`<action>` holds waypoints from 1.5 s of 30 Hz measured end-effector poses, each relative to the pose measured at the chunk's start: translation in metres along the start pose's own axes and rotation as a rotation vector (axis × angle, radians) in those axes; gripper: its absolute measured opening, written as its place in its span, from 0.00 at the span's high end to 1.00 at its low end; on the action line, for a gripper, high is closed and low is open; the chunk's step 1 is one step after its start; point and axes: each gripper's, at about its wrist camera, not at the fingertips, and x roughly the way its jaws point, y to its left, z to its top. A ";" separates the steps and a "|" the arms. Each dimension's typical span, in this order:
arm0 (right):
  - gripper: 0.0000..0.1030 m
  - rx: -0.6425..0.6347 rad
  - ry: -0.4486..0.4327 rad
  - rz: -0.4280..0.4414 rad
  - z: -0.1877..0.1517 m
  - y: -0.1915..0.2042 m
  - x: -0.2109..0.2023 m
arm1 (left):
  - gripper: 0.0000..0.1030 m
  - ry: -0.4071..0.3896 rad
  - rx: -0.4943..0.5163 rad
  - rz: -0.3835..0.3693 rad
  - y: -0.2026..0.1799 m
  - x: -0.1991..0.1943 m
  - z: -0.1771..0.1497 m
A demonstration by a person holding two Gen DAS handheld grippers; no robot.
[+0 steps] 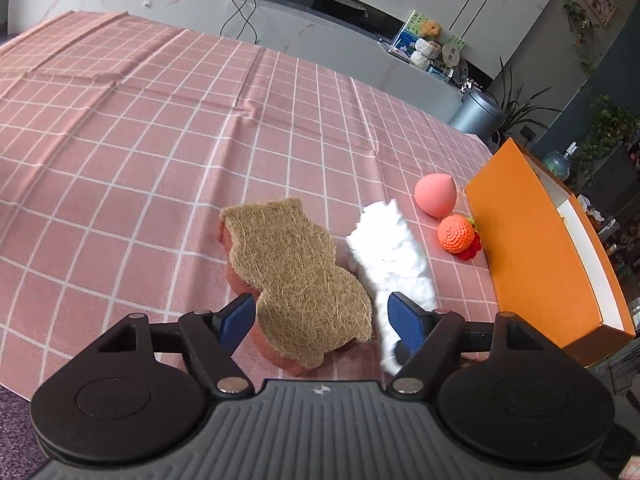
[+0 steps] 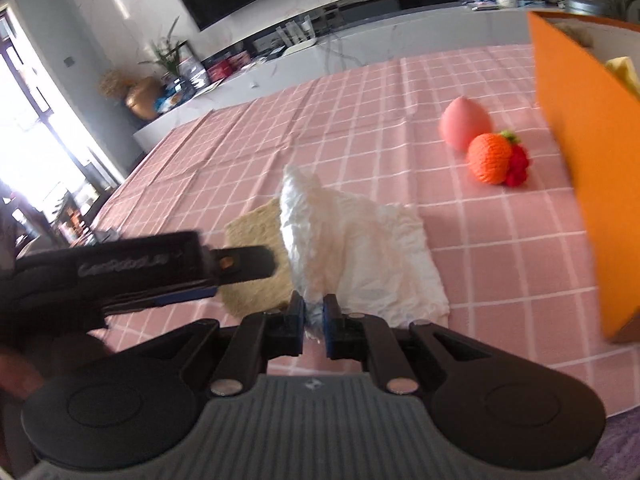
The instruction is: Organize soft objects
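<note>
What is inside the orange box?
From the right wrist view, the orange box shows something pale yellow past its rim. Its near wall hides the rest of the interior.

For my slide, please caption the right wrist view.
Right gripper pinches white cloth over pink checked tablecloth, orange box alongside.

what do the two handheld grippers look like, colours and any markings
Both match: the left gripper and right gripper have black linkage arms with silver pivot pins, two round black discs, a ribbed grey base with a small round emblem, and blue fingers. The right wrist view shows grey lettering along the left one's side.
</note>
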 end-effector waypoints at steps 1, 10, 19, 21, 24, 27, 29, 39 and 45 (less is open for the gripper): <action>0.93 0.003 -0.021 -0.031 0.002 -0.003 -0.004 | 0.13 -0.004 0.005 0.007 -0.002 -0.001 0.000; 0.93 0.059 -0.064 -0.089 0.004 -0.033 -0.018 | 0.05 -0.053 0.071 0.056 -0.028 0.003 -0.012; 0.93 0.076 -0.042 -0.049 -0.003 -0.033 -0.010 | 0.04 -0.127 0.163 0.186 -0.049 0.021 -0.020; 0.93 0.084 -0.037 -0.042 -0.003 -0.035 -0.008 | 0.04 -0.137 0.210 0.223 -0.054 0.026 -0.023; 0.93 0.088 -0.036 -0.037 -0.004 -0.037 -0.007 | 0.04 -0.139 0.290 0.293 -0.060 0.031 -0.029; 0.93 0.095 -0.035 -0.036 -0.003 -0.039 -0.007 | 0.04 -0.128 0.299 0.330 -0.056 0.030 -0.037; 0.93 0.096 -0.033 -0.033 -0.002 -0.040 -0.005 | 0.04 -0.110 0.252 0.294 -0.049 0.030 -0.039; 0.93 0.087 -0.031 -0.034 -0.004 -0.040 -0.003 | 0.16 -0.142 0.193 0.248 -0.041 0.029 -0.039; 0.93 0.052 -0.047 -0.051 -0.004 -0.032 -0.007 | 0.17 -0.191 0.204 0.237 -0.041 0.016 -0.038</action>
